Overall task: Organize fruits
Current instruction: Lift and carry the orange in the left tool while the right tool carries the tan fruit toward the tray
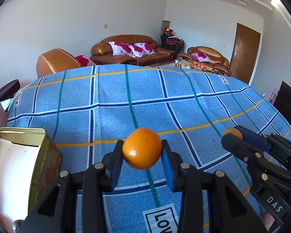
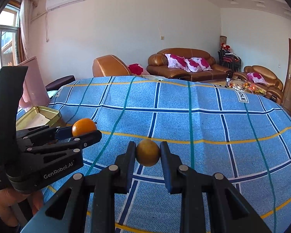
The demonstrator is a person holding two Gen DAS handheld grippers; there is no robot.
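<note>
My left gripper (image 1: 142, 151) is shut on a bright orange (image 1: 142, 151) and holds it above the blue checked cloth; it also shows in the right wrist view (image 2: 84, 127) at the left. My right gripper (image 2: 147, 153) is shut on a small brownish-yellow fruit (image 2: 147, 153); it shows in the left wrist view (image 1: 232, 134) at the right. An open gold tin (image 1: 15, 155) with a white inside stands on the table to the left of the left gripper, also seen in the right wrist view (image 2: 38, 114).
The table is covered by a blue checked cloth (image 1: 145, 101) (image 2: 184, 120). Behind it stand brown leather sofas (image 1: 126, 48) with flowered cushions, a low table with items (image 1: 192, 65), a door (image 1: 244, 52) and a dark screen (image 1: 289, 104) at the right.
</note>
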